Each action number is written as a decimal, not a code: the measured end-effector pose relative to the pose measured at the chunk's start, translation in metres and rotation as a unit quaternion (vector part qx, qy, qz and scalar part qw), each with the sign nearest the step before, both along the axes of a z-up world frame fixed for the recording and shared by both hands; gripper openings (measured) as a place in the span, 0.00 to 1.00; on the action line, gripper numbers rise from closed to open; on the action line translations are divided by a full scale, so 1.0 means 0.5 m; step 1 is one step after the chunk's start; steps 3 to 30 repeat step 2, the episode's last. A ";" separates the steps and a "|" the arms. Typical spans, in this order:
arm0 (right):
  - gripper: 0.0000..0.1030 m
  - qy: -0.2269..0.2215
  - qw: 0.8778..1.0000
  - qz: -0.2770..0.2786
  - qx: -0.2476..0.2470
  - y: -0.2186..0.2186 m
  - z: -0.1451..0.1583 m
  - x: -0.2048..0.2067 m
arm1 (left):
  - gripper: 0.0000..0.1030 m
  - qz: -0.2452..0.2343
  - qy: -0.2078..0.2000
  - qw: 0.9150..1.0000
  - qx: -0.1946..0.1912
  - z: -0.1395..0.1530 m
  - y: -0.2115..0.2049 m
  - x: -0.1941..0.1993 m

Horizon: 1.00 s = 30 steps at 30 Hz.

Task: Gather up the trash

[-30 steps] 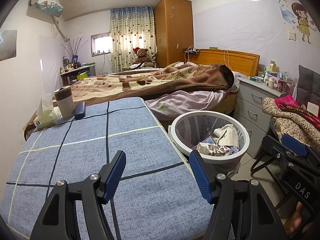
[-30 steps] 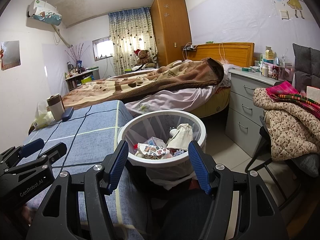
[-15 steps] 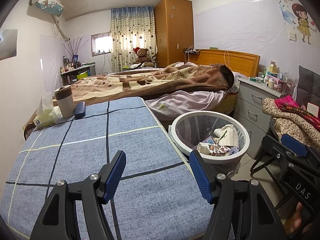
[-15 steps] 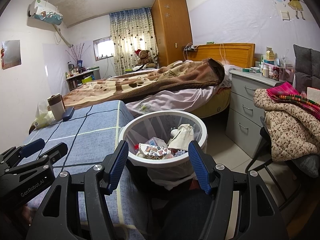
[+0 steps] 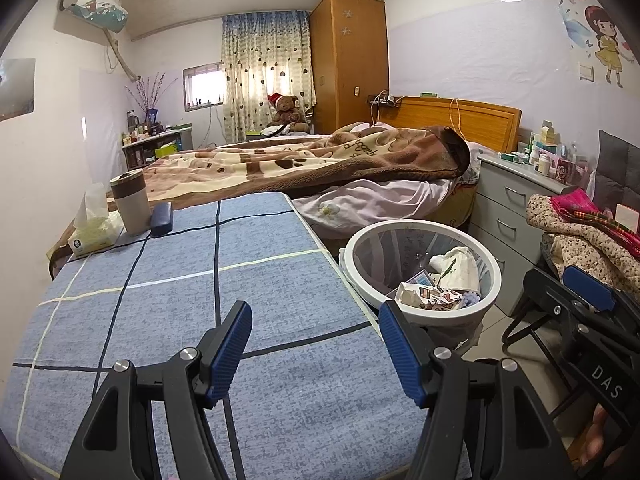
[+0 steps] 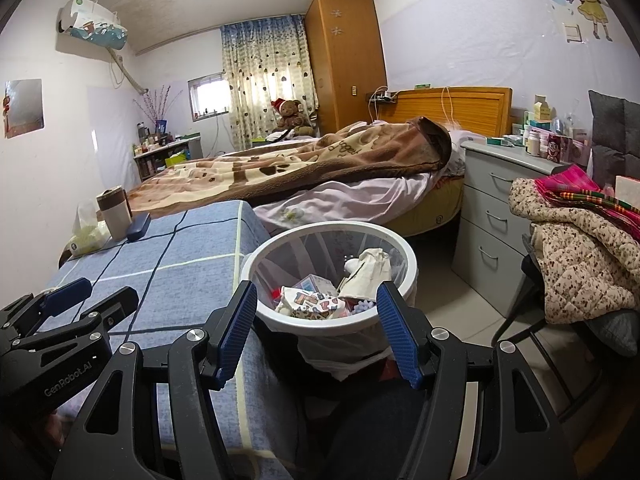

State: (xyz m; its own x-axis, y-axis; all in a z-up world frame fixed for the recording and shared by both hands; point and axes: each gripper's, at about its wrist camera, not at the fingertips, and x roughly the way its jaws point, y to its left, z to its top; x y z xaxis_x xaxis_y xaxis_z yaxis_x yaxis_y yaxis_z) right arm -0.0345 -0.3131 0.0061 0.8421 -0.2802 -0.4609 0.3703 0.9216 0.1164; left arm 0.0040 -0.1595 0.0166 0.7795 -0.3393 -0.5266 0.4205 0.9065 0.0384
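**Both claws held wide and empty beside the filled waste bin**

The base of the waste bin (image 6: 332, 272) is hidden: in the right wrist view it is cut off by the right gripper (image 6: 316, 328) and a dark trouser leg, and in the left wrist view by the edge of the blue checked table (image 5: 180, 288). The trash (image 6: 320, 300) inside is only partly legible; a printed wrapper, a crumpled white bag and a small box can be made out, while the smaller bits under them cannot be told apart. The print on the tissue pack (image 5: 90, 236) is too small to be read.

The bin is seen as a round white basket with mesh walls and a thin clear liner, standing on the floor just beside the table's right edge, between it and the grey drawer unit (image 6: 492, 216). The trash is heaped in the near half of the bin.

The left gripper (image 5: 316, 344) is held over the table, left of the bin, its jaws spread wide with nothing between them. The right gripper is held before the bin, equally wide and empty. A cup (image 5: 130, 200) and a dark case (image 5: 161, 218) are stood at the table's far corner, well apart from the bin.
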 end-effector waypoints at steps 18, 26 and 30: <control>0.62 0.000 1.000 0.000 0.000 0.000 0.000 0.000 | 0.64 0.000 0.000 1.000 0.000 -0.001 -0.002 0.001; 0.62 0.000 1.000 0.000 0.000 0.000 0.000 0.000 | 0.64 0.000 0.000 1.000 0.000 -0.001 -0.002 0.001; 0.62 0.000 1.000 0.000 0.000 0.000 0.000 0.000 | 0.64 0.000 0.000 1.000 0.000 -0.001 -0.002 0.001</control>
